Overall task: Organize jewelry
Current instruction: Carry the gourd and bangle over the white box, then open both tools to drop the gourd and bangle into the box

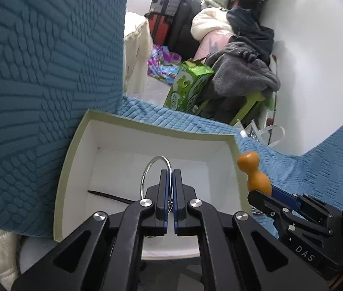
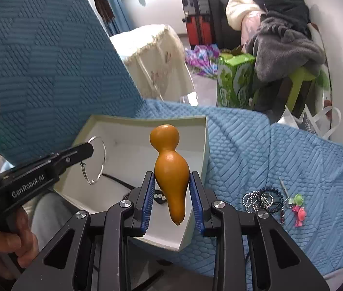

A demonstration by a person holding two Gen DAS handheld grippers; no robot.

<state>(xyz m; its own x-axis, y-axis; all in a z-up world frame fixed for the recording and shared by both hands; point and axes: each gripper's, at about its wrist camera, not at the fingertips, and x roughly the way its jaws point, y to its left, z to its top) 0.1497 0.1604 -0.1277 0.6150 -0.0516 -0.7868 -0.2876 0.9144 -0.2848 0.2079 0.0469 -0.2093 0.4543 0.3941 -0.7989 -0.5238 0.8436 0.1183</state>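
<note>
Holding: left tool (image 1: pixel 170 169) clamped on bangle (image 1: pixel 155 169); thin, stiff, slippery.
Gourd (image 2: pixel 170 169): right tool (image 2: pixel 172 189) clamped at belly; smooth, light.
Box (image 2: pixel 205 140): below both.

Black hand-held gripper (image 1: pixel 170 189), blue pads (image 2: pixel 148 200)

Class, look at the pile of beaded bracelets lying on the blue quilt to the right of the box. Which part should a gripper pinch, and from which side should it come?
Probably from above, fingers straddling the outer arc of the dark beaded bracelets. They lie flat on the blue quilt in overlapping loops, so only a strand's thickness offers a pinch. Both grippers are occupied: the right gripper holds the orange gourd.
</note>
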